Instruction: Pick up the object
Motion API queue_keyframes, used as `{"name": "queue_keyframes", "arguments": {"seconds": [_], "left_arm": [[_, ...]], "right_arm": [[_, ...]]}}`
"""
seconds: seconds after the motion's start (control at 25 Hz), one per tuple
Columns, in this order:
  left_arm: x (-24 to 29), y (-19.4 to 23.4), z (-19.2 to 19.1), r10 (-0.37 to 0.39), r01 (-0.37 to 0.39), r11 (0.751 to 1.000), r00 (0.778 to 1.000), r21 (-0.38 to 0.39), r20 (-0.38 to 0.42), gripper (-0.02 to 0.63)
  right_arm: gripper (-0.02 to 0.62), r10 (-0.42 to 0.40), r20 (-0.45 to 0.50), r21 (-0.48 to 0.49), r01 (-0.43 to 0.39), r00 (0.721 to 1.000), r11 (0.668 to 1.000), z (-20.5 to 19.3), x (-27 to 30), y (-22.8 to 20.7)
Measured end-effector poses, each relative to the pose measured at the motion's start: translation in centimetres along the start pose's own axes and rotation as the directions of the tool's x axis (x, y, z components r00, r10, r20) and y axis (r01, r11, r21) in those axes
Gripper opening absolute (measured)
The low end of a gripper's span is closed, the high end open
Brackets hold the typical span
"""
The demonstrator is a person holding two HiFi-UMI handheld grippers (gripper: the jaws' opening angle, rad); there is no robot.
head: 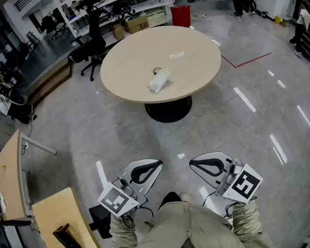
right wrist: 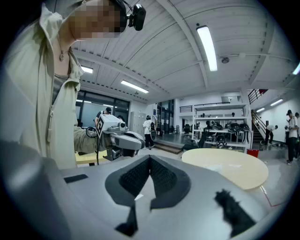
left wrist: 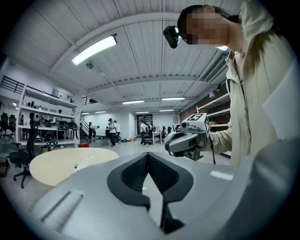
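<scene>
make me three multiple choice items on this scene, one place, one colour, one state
1. Where does the white crumpled object lie? A on the floor B in a gripper C on the round table
2. What colour is the bin beyond the table? A blue B red C green
3. How do the jaws of the left gripper stand? A shut, empty B wide open C clamped on a cup
C: the head view shows it on the tabletop. B: the bin is red. A: its own view shows them together, nothing between.

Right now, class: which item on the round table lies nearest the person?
The white crumpled bundle; the small dark-rimmed ring sits just behind it, the pale wrapper farther back.
</scene>
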State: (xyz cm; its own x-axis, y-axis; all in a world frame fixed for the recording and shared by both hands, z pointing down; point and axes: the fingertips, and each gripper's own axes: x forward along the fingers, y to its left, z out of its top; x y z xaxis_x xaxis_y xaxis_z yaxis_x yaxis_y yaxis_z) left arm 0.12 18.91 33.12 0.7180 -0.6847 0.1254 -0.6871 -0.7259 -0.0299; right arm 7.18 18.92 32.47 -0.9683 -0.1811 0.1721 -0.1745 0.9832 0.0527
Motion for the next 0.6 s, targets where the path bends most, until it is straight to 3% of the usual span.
{"name": "queue_keyframes", "arguments": {"seconds": [0.12,0.32,0.6], "left_arm": [[0.8,-0.1,-0.5,-0.001,-0.001,0.999,0.999,-0.054,-0.036,0.006],[2.2,1.8,-0.5,0.002,-0.002,1.0,1.0,-0.022,-0.014,0.006],[4.8,6.7,-1.8,-0.02,0.018,0.998,0.998,-0.054,-0.051,0.006]], "right_arm": [[0.003,0.017,0.0,0.003,-0.017,1.0,1.0,-0.5,0.2,-0.2],[0.003,0.024,0.005,0.002,-0.024,1.0,1.0,-0.4,1.1,-2.0],[0.003,0.005,-0.009,0.008,-0.005,1.0,1.0,-1.5,4.3,-7.0]]}}
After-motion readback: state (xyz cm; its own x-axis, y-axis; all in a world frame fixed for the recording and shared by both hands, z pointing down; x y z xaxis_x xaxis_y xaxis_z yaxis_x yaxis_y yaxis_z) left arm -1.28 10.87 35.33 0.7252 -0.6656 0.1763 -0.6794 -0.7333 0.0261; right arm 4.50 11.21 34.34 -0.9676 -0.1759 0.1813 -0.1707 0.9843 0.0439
